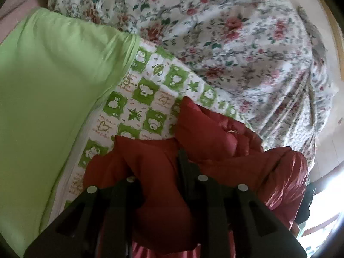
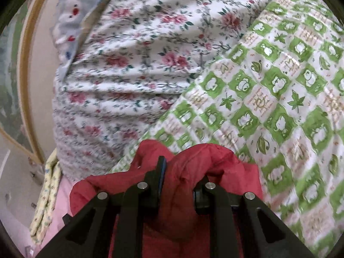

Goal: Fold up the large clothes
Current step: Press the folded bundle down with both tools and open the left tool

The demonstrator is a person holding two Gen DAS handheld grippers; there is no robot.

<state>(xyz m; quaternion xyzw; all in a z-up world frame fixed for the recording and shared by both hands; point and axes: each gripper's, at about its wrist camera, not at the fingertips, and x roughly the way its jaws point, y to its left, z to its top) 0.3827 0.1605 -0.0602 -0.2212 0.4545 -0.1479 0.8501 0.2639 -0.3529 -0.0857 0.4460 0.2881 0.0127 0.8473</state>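
Pinching red fabric, the right gripper [image 2: 179,176] grasps a bunched edge of the jacket [image 2: 193,161]; the left gripper [image 1: 163,172] likewise clamps a fold of it. The jacket hangs near, over the green-checked sheet [image 2: 279,90], with a floral quilt [image 2: 139,64] beyond. Best to keep both grips level and spread the edge taut before laying it flat.

left gripper [image 1: 163,172] clamped (fabric between fingers) | right gripper [image 2: 180,178] clamped likewise
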